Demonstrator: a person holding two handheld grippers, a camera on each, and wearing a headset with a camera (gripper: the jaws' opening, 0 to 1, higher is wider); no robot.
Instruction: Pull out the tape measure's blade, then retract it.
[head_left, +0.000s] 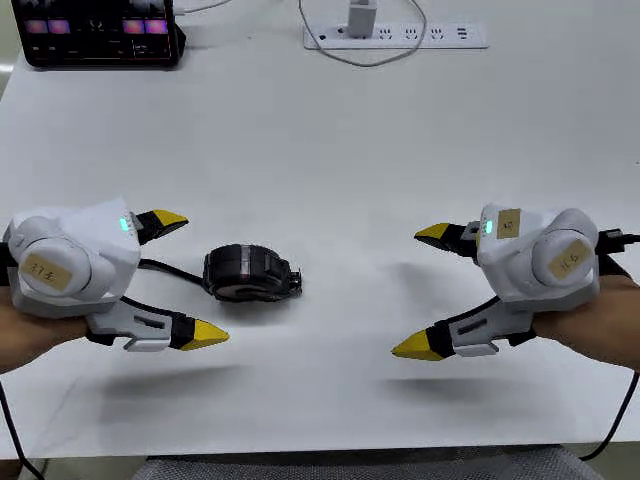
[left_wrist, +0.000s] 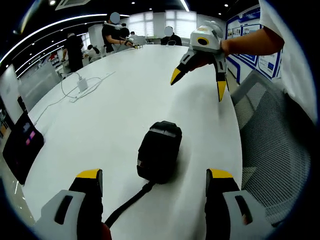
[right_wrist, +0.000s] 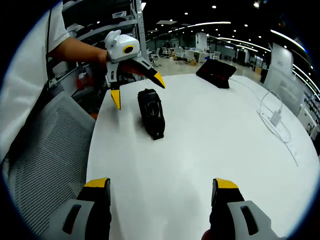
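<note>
Wide white table (head_left: 330, 130) under both grippers. Left gripper (head_left: 198, 276), white body with yellow-tipped jaws, jaws spread apart, holding nothing. Right gripper (head_left: 415, 290), same build, jaws also spread, nothing between them. Round black tape measure (head_left: 250, 273) lies on the table just ahead of the left gripper's jaw tips (well apart from the right gripper). Thin black cord (head_left: 170, 268) trails from it back between the left jaws.

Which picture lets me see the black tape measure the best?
The left gripper view: the tape measure is close and big there, lying just ahead of the open jaws. The head view shows it smaller, from above. The right gripper view shows it small and far away.
</note>
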